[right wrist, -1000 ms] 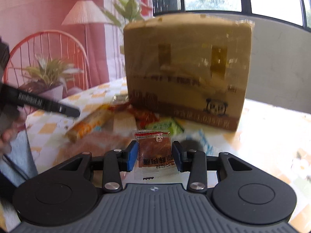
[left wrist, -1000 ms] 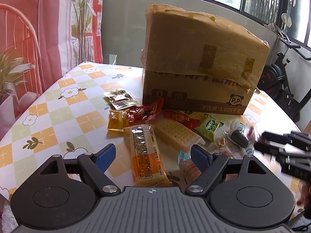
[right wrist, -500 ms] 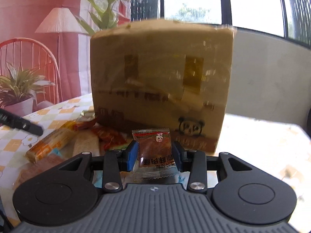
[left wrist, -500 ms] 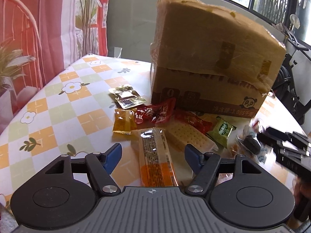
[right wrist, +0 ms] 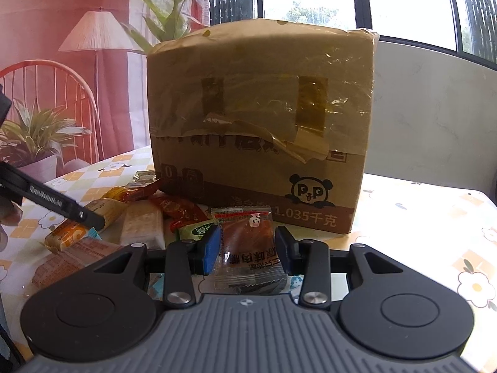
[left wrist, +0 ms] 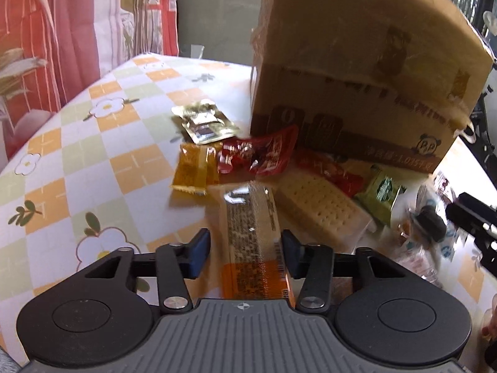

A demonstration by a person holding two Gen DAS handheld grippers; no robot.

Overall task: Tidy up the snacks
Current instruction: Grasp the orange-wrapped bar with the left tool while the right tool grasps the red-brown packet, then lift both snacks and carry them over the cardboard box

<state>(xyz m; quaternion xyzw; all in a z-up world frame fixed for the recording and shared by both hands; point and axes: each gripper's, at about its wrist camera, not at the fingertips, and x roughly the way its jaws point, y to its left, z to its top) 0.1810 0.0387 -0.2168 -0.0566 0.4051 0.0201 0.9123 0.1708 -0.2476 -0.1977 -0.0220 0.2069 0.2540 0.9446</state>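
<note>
A large taped cardboard box (right wrist: 259, 130) with a panda logo fills the centre of both views and stands on the counter (left wrist: 77, 143), which wears a checked cloth with flowers. In the left wrist view the snacks lie in a heap at the box's foot, across the middle of the frame: a pale perforated cracker pack (left wrist: 323, 209) right of centre, a red packet (left wrist: 264, 154) above centre touching an orange packet (left wrist: 194, 171) to its left, a gold foil sachet (left wrist: 205, 121) higher up, and a green packet (left wrist: 383, 192) toward the right.

The left tongs (left wrist: 245, 255), at the lower centre, have just been closing around a long orange-ended bar (left wrist: 253, 242). The right pad appears to meet the bar's edge, while a gap shows beside the left pad, so the bar is not yet pinched.

In the right wrist view, the right tongs (right wrist: 248, 250) at lower centre are clamped on a small clear packet of brown jerky (right wrist: 248, 242), held up in front of the box.
</note>
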